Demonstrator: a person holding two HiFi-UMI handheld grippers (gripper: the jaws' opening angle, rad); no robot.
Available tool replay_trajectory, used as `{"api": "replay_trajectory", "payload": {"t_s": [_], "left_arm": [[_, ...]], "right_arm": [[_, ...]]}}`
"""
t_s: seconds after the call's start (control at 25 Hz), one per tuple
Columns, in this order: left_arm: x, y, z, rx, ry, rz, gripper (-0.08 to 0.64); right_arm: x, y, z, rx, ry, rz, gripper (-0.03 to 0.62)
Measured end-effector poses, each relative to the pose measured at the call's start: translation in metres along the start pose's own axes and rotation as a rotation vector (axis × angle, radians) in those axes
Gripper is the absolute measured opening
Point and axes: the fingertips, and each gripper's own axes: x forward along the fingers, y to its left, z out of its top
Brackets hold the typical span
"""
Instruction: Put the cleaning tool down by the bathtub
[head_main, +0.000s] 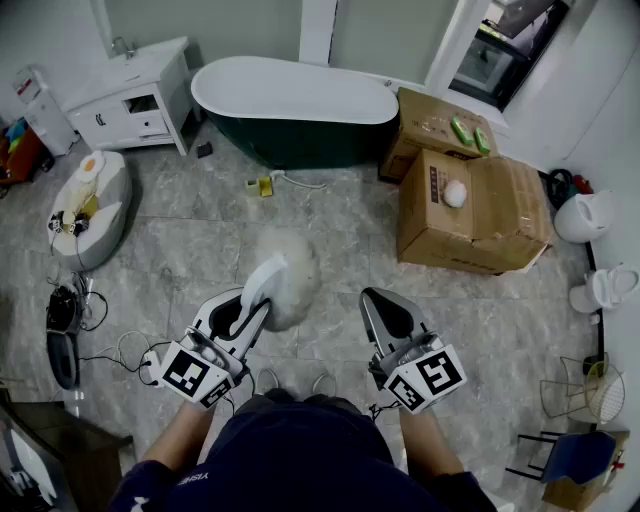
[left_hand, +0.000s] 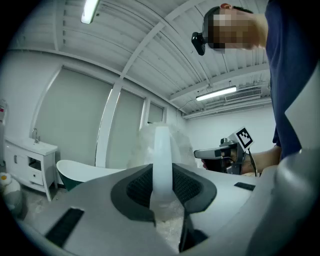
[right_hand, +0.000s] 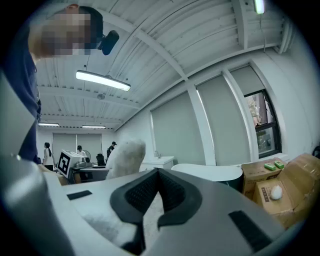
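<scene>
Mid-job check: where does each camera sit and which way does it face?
Head view: on the person's head, steeply down at the tiled floor; left gripper, right gripper and forearms show.
Left gripper view: level along jaws clamping the fluffy white duster; torso shows.
Right gripper view: level along shut, empty jaws.
All share the white-and-green bathtub.

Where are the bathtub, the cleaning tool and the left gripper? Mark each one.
bathtub (head_main: 300, 142), head view: its dark outer wall.
cleaning tool (head_main: 292, 278), head view: its fluffy white head.
left gripper (left_hand: 161, 181), left gripper view: midway between its jaws, shut on the handle.
</scene>
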Motion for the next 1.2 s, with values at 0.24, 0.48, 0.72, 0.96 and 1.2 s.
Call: {"api": "replay_trajectory", "payload": {"t_s": [0.24, 0.48, 0.72, 0.96, 1.2], "left_arm": [[0.002, 0.000, -0.003, 0.001, 0.004, 0.000, 0.112], [0.004, -0.004, -0.003, 0.003, 0.006, -0.002, 0.112], [0.005, -0.006, -0.004, 0.001, 0.007, -0.006, 0.112], [0.012, -0.012, -0.005, -0.002, 0.011, -0.011, 0.112], [0.019, -0.024, -0.006, -0.003, 0.015, -0.015, 0.112]], "right_arm": [[-0.001, -0.001, -0.004, -0.003, 0.005, -0.001, 0.003], [-0.004, -0.001, -0.002, -0.006, -0.005, -0.005, 0.004], [-0.006, -0.004, -0.004, -0.005, -0.002, -0.014, 0.005], [-0.013, -0.013, -0.008, 0.006, 0.008, -0.025, 0.005], [-0.027, -0.023, -0.011, 0.013, 0.009, -0.036, 0.004]]}}
